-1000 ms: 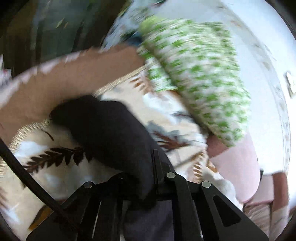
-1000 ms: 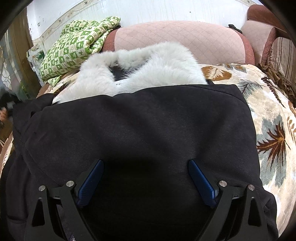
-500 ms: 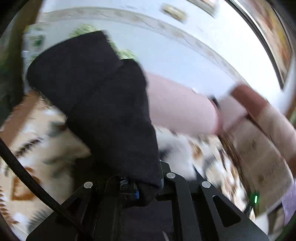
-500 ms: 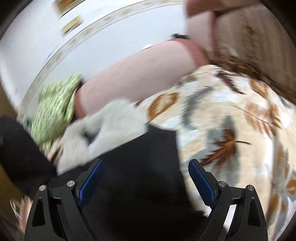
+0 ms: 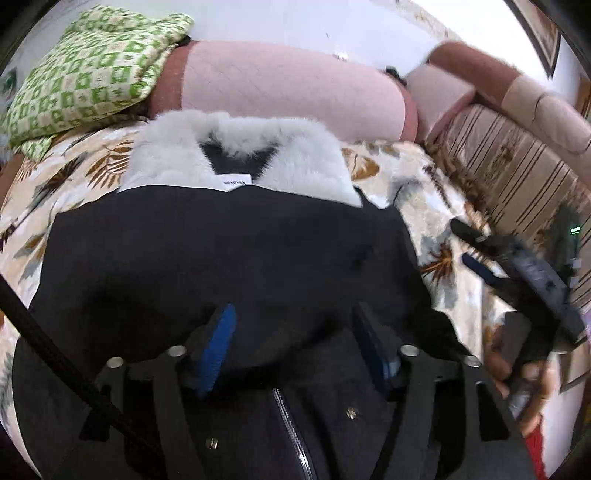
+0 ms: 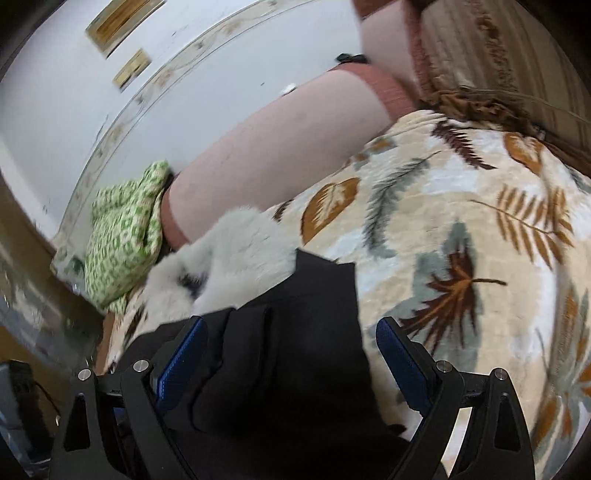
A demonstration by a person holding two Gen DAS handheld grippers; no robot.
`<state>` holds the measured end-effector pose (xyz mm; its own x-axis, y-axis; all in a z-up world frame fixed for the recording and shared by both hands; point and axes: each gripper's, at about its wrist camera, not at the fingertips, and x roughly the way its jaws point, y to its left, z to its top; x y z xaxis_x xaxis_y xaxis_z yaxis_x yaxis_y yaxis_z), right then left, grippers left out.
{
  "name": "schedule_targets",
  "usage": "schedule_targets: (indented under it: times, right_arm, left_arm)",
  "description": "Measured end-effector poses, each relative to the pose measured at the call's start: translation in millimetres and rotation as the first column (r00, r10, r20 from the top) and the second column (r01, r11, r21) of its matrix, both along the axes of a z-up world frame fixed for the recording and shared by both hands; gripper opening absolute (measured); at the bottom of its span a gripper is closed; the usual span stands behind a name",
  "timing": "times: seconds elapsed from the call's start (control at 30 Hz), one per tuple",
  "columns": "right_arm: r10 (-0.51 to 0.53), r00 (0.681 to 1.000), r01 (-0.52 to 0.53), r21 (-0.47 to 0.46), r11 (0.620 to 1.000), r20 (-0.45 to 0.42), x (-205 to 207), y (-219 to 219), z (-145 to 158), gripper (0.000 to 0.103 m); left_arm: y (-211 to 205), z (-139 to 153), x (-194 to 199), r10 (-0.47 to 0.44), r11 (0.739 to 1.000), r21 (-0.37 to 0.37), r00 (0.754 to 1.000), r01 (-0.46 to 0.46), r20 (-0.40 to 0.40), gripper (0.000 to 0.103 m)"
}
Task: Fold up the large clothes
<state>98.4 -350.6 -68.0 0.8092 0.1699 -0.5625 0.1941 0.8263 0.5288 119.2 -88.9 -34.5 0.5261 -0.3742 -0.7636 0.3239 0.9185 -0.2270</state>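
Black coat (image 5: pixel 221 258) is released by both open grippers (image 5: pixel 295 347) (image 6: pixel 288 354); slippage off the folded sleeve is risked if bumped

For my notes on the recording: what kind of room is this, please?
Probably a living room at home. A black coat lies on a leaf-patterned blanket spread over a pink sofa, with a framed picture on the white wall.

Both grippers (image 5: pixel 295 339) (image 6: pixel 288 354) spread wide
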Motion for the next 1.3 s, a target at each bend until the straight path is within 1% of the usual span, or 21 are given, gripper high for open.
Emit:
schedule_targets:
  times: [0.13, 0.2, 0.27, 0.3, 0.33, 0.37, 0.4, 0.43, 0.47, 0.57, 0.6, 0.73, 0.83, 0.93, 1.0, 1.1, 1.13, 1.17, 1.2, 1.23, 1.3]
  right_arm:
    - [0.062, 0.996, -0.066, -0.057, 0.996, -0.061, 12.1, 20.4, -10.4, 0.095]
    - [0.085, 0.991, -0.094, -0.089, 0.992, -0.099, 18.8, 31.0, -18.8, 0.095]
    - [0.131, 0.982, -0.148, -0.119, 0.982, -0.139, 27.0, 47.3, -29.5, 0.095]
    - [0.166, 0.973, -0.187, -0.131, 0.974, -0.158, 30.1, 56.6, -34.6, 0.084]
    - [0.189, 0.966, -0.216, -0.151, 0.965, -0.175, 31.4, 65.9, -38.2, 0.070]
    - [0.218, 0.958, -0.251, -0.175, 0.952, -0.189, 31.8, 75.8, -39.3, 0.038]
    - [0.222, 0.955, -0.262, -0.200, 0.944, -0.199, 31.3, 81.4, -37.9, 0.032]
    - [0.217, 0.959, -0.256, -0.225, 0.940, -0.184, 28.6, 84.5, -33.5, 0.023]
    - [0.226, 0.961, -0.259, -0.225, 0.939, -0.160, 25.4, 84.9, -28.5, 0.015]
    - [0.176, 0.978, -0.198, -0.213, 0.957, -0.114, 17.1, 72.5, -16.8, 0.011]
    - [0.138, 0.984, -0.160, -0.222, 0.962, -0.109, 14.3, 65.3, -13.1, 0.006]
    - [0.058, 0.993, -0.077, -0.180, 0.981, -0.106, 7.0, 37.7, -7.1, 0.005]
    - [0.021, 0.990, -0.051, -0.209, 0.977, -0.142, 9.5, 36.0, -8.0, 0.005]
    - [0.005, 0.985, -0.050, -0.257, 0.965, -0.173, 15.2, 41.7, -7.9, 0.005]
    - [0.006, 0.981, -0.062, -0.282, 0.957, -0.195, 16.3, 44.4, -10.4, 0.005]
    - [0.005, 0.965, -0.081, -0.280, 0.956, -0.261, 24.8, 43.3, -24.3, 0.006]
    - [-0.042, 0.955, -0.057, -0.320, 0.946, -0.293, 26.8, 41.5, -29.4, 0.006]
    - [-0.116, 0.939, -0.020, -0.389, 0.921, -0.323, 29.3, 37.8, -35.7, 0.006]
    - [-0.161, 0.926, 0.006, -0.412, 0.911, -0.342, 31.2, 31.0, -40.7, 0.006]
    - [-0.198, 0.906, 0.043, -0.383, 0.923, -0.374, 32.6, 17.1, -47.7, 0.006]
    - [-0.216, 0.889, 0.108, -0.275, 0.955, -0.404, 28.6, -5.8, -54.8, 0.006]
  left_arm:
    - [39.5, 14.3, -21.6, 0.049, 0.996, -0.075, 0.999, -0.048, 0.010, 0.069]
    - [51.2, 19.7, -29.8, 0.074, 0.995, -0.076, 0.997, -0.071, 0.031, 0.070]
    - [65.1, 23.2, -38.8, 0.104, 0.994, -0.047, 0.992, -0.101, 0.075, 0.071]
    - [69.7, 23.8, -42.0, 0.119, 0.993, -0.022, 0.988, -0.117, 0.096, 0.071]
    - [73.6, 24.4, -43.8, 0.135, 0.991, 0.009, 0.984, -0.137, 0.115, 0.071]
    - [78.6, 24.7, -46.0, 0.155, 0.985, 0.048, 0.979, -0.163, 0.135, 0.071]
    - [82.6, 25.7, -47.8, 0.167, 0.982, 0.063, 0.975, -0.177, 0.144, 0.071]
    - [87.5, 26.8, -50.0, 0.180, 0.979, 0.071, 0.972, -0.192, 0.151, 0.071]
    - [92.0, 28.7, -52.1, 0.189, 0.977, 0.073, 0.969, -0.202, 0.156, 0.071]
    - [102.3, 29.3, -51.1, 0.218, 0.969, 0.080, 0.961, -0.234, 0.171, 0.071]
    - [104.6, 28.3, -48.0, 0.229, 0.965, 0.085, 0.959, -0.246, 0.168, 0.071]
    - [114.3, 14.4, -23.9, 0.272, 0.957, 0.078, 0.957, -0.280, 0.100, 0.071]
    - [118.0, -6.2, -4.1, 0.307, 0.948, 0.073, 0.951, -0.309, 0.038, 0.071]
    - [121.7, -34.2, 13.5, 0.352, 0.934, 0.079, 0.935, -0.349, -0.035, 0.071]
    - [124.1, -50.4, 19.8, 0.380, 0.924, 0.080, 0.922, -0.375, -0.068, 0.077]
    - [125.0, -55.0, 18.6, 0.404, 0.913, 0.082, 0.913, -0.399, -0.060, 0.079]
    - [124.9, -53.4, 16.9, 0.404, 0.912, 0.091, 0.913, -0.399, -0.053, 0.079]
    - [125.0, -52.0, 16.3, 0.400, 0.915, 0.090, 0.915, -0.394, -0.054, 0.079]
    - [125.8, -49.3, 13.5, 0.393, 0.918, 0.087, 0.918, -0.387, -0.060, 0.079]
    - [127.1, -46.4, 11.0, 0.389, 0.920, 0.083, 0.919, -0.384, -0.063, 0.079]
    - [130.8, -36.9, 0.5, 0.392, 0.918, 0.084, 0.919, -0.387, -0.043, 0.079]
